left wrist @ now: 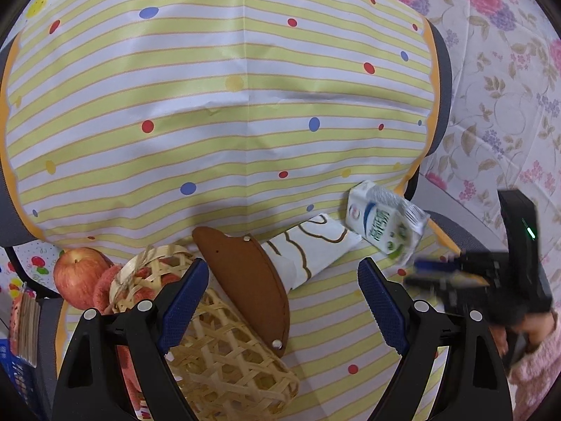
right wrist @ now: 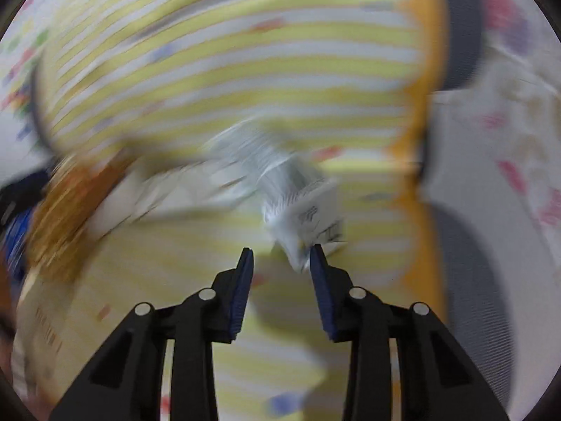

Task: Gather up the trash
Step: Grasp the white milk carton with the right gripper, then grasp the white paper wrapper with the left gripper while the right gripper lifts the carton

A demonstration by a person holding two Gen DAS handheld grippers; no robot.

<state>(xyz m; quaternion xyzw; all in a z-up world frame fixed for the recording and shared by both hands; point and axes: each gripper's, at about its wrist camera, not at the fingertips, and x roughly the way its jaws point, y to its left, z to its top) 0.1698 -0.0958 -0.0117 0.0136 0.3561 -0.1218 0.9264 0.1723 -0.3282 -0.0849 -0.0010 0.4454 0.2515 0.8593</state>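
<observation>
In the left wrist view, the left tongs (left wrist: 283,294) stand released and wide above the striped desk (left wrist: 217,80), straddling a woven basket (left wrist: 224,351) with a brown leather flap (left wrist: 245,280), probably ready to steady it as the trash receiver; the milk carton (left wrist: 385,224) lies tilted at four o'clock near the desk edge, with the right tongs (left wrist: 438,273) just below it. In the blurred right wrist view, the right tongs (right wrist: 282,256) are part-closed yet grasp nothing: the carton sits at twelve o'clock, its lower corner by the right fingertip (right wrist: 315,256), contact unclear.

The carton (left wrist: 385,222) lies right of the basket (left wrist: 224,343), on the tablecloth (left wrist: 217,105).
</observation>
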